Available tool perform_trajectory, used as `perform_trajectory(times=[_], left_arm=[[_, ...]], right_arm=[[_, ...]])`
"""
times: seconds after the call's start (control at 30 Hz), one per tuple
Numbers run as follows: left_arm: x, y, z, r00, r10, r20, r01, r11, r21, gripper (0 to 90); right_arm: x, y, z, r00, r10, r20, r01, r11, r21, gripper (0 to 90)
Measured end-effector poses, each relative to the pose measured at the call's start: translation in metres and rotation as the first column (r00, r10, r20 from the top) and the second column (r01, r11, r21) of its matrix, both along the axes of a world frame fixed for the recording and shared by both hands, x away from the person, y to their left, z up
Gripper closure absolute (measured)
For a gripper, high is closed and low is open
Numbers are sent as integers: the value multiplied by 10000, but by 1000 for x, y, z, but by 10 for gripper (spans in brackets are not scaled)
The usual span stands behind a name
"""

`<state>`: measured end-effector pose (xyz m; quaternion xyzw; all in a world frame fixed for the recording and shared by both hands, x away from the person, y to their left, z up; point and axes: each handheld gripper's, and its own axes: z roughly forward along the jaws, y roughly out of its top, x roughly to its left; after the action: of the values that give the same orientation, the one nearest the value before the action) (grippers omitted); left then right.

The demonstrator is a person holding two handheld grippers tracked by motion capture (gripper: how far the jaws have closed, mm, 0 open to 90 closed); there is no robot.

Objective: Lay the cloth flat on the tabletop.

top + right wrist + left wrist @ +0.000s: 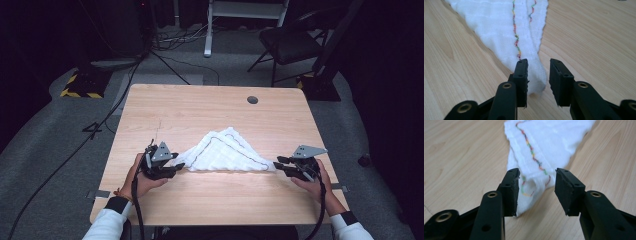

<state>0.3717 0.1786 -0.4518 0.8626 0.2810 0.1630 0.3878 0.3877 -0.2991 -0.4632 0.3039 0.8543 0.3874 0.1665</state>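
At the lower left of the high view, the left gripper point(176, 169) sat at the left corner of the white cloth point(225, 152), its jaws parted with that corner lying loose between them and no pad pressing on it. The cloth, folded into a triangle with a multicoloured stitched line point(532, 152), lay flat at the centre of the wooden table point(200, 107). At the lower right, the right gripper point(278, 166) stood narrowly parted around the cloth's right tip, not clamping it.
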Motion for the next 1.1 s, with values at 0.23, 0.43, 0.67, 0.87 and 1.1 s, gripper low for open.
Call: perform_trajectory(times=[0.23,0.43,0.67,0.87,1.1], left_arm=[[27,-27,3,9998,-46,-199,50,9998,189,374],[67,-61,5,9975,-342,-626,370,9983,441,334],[101,-91,-9,9945,-458,-946,541,9947,869,329],[122,-93,-24,9888,38,-1493,79,9970,774,285],[133,-97,-35,9818,-98,-1897,272,9956,891,379]], right_arm=[[2,11,-5,9991,334,-274,-342,9990,-293,661],[4,13,-10,9974,385,-611,-412,9981,-451,649],[5,13,-16,9962,542,-683,-591,9957,-709,716],[6,11,-17,9972,480,-569,-513,9970,-574,706],[10,12,-22,9957,488,-781,-545,9959,-725,726]])
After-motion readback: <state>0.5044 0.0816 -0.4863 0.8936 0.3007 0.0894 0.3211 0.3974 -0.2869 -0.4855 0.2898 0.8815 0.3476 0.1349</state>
